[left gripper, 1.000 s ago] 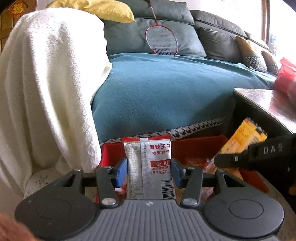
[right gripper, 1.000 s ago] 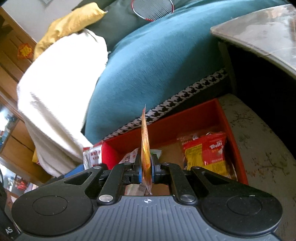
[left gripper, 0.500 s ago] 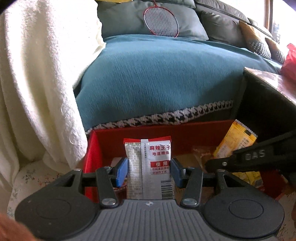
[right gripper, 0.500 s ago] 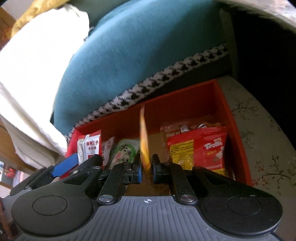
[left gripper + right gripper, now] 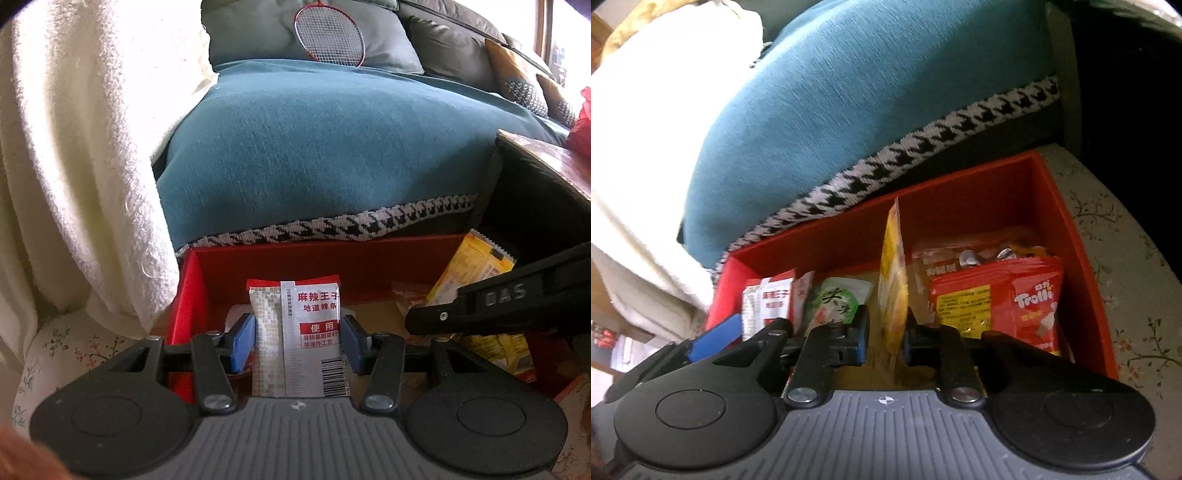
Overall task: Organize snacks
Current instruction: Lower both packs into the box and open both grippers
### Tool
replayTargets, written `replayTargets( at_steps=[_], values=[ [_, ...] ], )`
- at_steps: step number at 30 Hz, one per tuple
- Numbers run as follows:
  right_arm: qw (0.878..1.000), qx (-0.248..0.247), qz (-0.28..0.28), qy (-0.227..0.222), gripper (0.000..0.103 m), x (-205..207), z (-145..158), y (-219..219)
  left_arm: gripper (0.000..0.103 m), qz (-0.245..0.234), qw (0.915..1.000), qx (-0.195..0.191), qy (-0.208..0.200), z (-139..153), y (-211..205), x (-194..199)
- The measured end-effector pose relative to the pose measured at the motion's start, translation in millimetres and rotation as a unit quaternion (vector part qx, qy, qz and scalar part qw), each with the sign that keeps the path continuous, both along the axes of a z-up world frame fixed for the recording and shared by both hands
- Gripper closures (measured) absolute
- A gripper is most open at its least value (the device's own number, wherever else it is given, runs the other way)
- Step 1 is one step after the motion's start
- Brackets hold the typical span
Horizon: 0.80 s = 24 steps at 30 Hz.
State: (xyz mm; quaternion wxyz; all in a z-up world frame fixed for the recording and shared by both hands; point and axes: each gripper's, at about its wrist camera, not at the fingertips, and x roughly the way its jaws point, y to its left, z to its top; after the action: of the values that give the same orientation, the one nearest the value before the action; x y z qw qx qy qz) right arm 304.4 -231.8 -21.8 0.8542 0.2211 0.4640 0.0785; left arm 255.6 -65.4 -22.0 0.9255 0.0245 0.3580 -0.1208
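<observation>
Left wrist view: my left tongs (image 5: 297, 341) pinch a silver-and-red foil snack sachet with a barcode (image 5: 297, 332), blue pads (image 5: 242, 341) pressed against both its edges. It stands upright over the left end of the shallow red cardboard box (image 5: 332, 260), not yet let go. To the right, my right tongs cross the view as a dark arm with a yellow crinkled packet (image 5: 476, 269) rising behind it. Beyond the box: teal sofa throw (image 5: 332, 147), white fleece blanket (image 5: 74, 147), red-rimmed badminton racket (image 5: 328, 35).

Right wrist view: my right tongs (image 5: 886, 339) have just been opening. The yellow packet, seen edge-on, stands between the pads with a clear gap on the left side; whether the right pad touches it I cannot tell. I read it as released, or nearly so, its lower end down in the middle of the box. Already lying in the box: a red Trolli gummy bag (image 5: 1004, 299) at right with a clear-wrapped pack (image 5: 964, 258) behind it, and a green-and-white pouch (image 5: 836, 301) left of centre.

Judgement: sorting well along. Left to do: drop the sachet at the left end, free the yellow packet fully. Whether more snacks wait outside the box, neither view shows.
</observation>
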Motion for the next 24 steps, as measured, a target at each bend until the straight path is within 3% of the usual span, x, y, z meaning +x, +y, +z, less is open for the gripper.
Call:
replayTargets(
  at_steps=[6, 8, 11, 17, 19, 24],
  values=[
    [0.999, 0.017, 0.028, 0.004, 0.085, -12, 28, -11, 0.057, -0.011, 0.9998, -0.013, -0.008, 12, 1, -6],
    [1.0, -0.017, 0.026, 0.001, 0.073, -13, 34, -11, 0.05, -0.009, 0.9999, -0.009, -0.009, 13, 0, -7],
    [0.998, -0.056, 0.008, -0.01, 0.049, -15, 37, -13, 0.047, -0.009, 0.9999, -0.002, -0.012, 16, 0, -9],
    [0.992, -0.108, -0.032, -0.048, 0.037, -44, 50, -23, 0.045, 0.0, 0.9997, -0.007, -0.022, 29, 10, -18],
    [0.989, -0.124, -0.04, -0.064, 0.029, -55, 58, -24, 0.045, 0.004, 0.9997, -0.002, -0.025, 35, 15, -24],
    [0.99, -0.114, -0.045, -0.073, 0.028, -76, 65, -24, 0.042, 0.013, 0.9994, 0.015, -0.028, 42, 37, -49]
  ],
)
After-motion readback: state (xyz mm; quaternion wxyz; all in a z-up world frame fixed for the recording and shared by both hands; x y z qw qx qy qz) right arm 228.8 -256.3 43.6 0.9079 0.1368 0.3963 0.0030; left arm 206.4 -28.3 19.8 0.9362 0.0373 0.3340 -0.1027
